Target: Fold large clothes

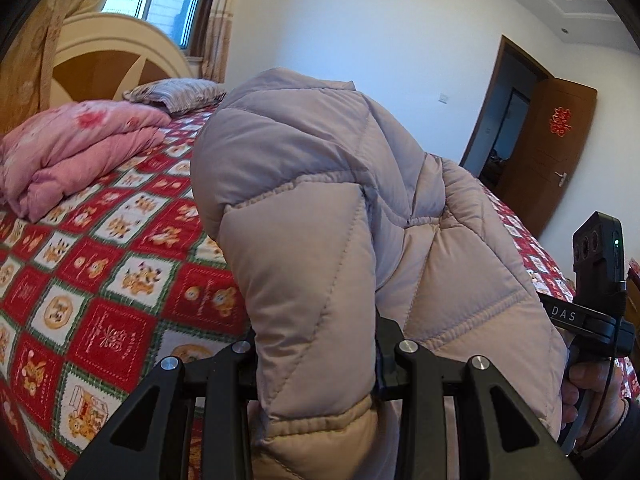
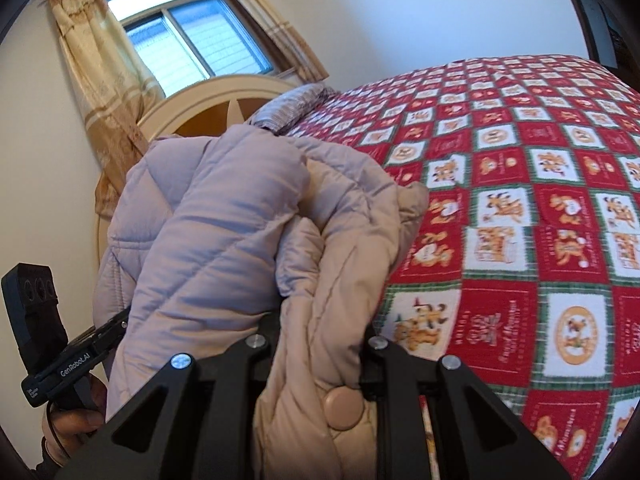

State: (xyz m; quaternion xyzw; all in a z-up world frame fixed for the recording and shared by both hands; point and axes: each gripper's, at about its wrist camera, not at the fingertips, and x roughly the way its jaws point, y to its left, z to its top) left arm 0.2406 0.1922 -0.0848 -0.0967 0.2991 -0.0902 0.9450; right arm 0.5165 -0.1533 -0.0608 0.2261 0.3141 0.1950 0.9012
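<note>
Across the middle of both wrist views, a beige quilted puffer jacket (image 1: 320, 208) hangs bunched above a bed (image 1: 120, 264) covered by a red-and-white checked quilt with cartoon prints. At the bottom of the left wrist view, the left tongs (image 1: 316, 364) are clenched on a thick fold of the jacket. At the bottom of the right wrist view, the right tongs (image 2: 320, 360) grip another bunched edge with a round snap button (image 2: 344, 408) between the jaws. Each view shows the other tool and the hand holding it at the frame's edge. A folded pink comforter (image 1: 76, 152) lies at the left, near a striped pillow (image 1: 176, 94) and a cream headboard (image 1: 112, 56). A brown door (image 1: 556, 152) stands open at the right.
</note>
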